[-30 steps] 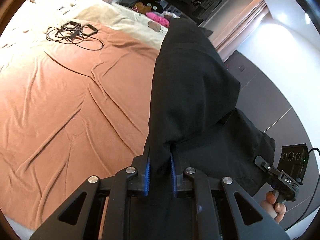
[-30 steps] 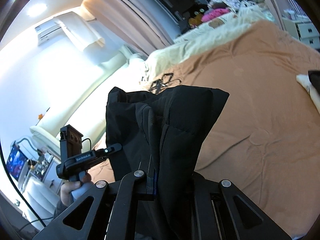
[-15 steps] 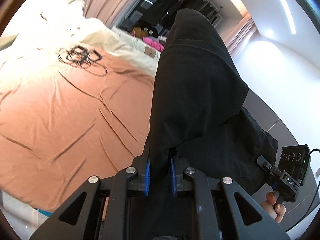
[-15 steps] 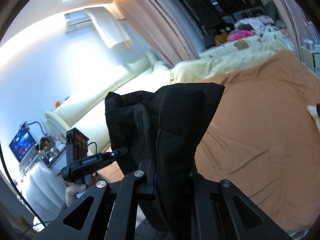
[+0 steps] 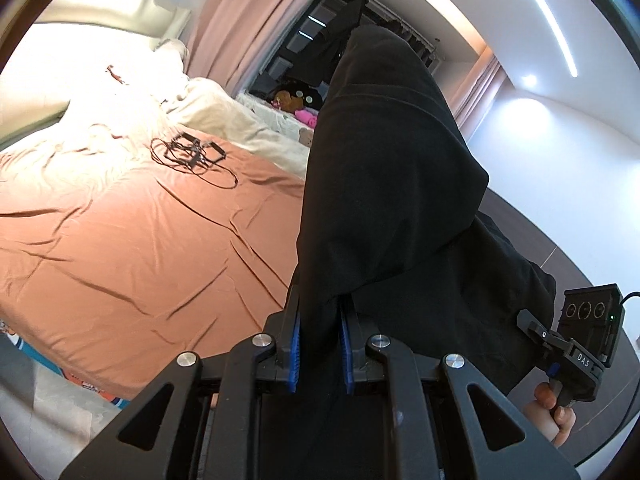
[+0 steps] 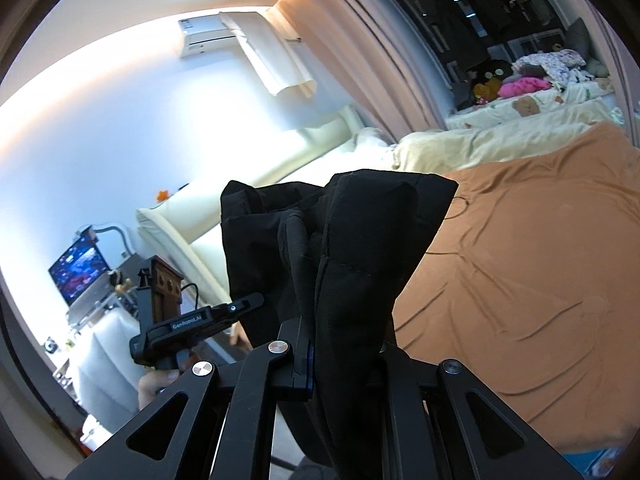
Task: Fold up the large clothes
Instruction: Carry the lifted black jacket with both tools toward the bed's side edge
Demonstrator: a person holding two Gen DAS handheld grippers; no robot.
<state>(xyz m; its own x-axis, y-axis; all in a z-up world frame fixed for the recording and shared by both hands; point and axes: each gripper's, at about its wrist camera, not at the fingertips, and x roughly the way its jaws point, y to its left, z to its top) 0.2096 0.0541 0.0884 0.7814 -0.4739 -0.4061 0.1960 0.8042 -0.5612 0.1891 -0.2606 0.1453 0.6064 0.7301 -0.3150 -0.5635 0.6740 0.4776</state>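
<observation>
Black garment [image 5: 384,184] hangs bunched above the orange bed [image 5: 132,248], pinched by the left tool [image 5: 319,344]; the right tool [image 6: 340,356] also clamps it, apparently near a seam.

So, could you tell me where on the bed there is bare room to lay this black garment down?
The brown bedspread is bare across its near and middle stretch, from the foot edge up toward the tangle of black cables. Beyond the cables, the rumpled cream bedding crowds it. The black garment hangs from the left gripper and right gripper.
</observation>
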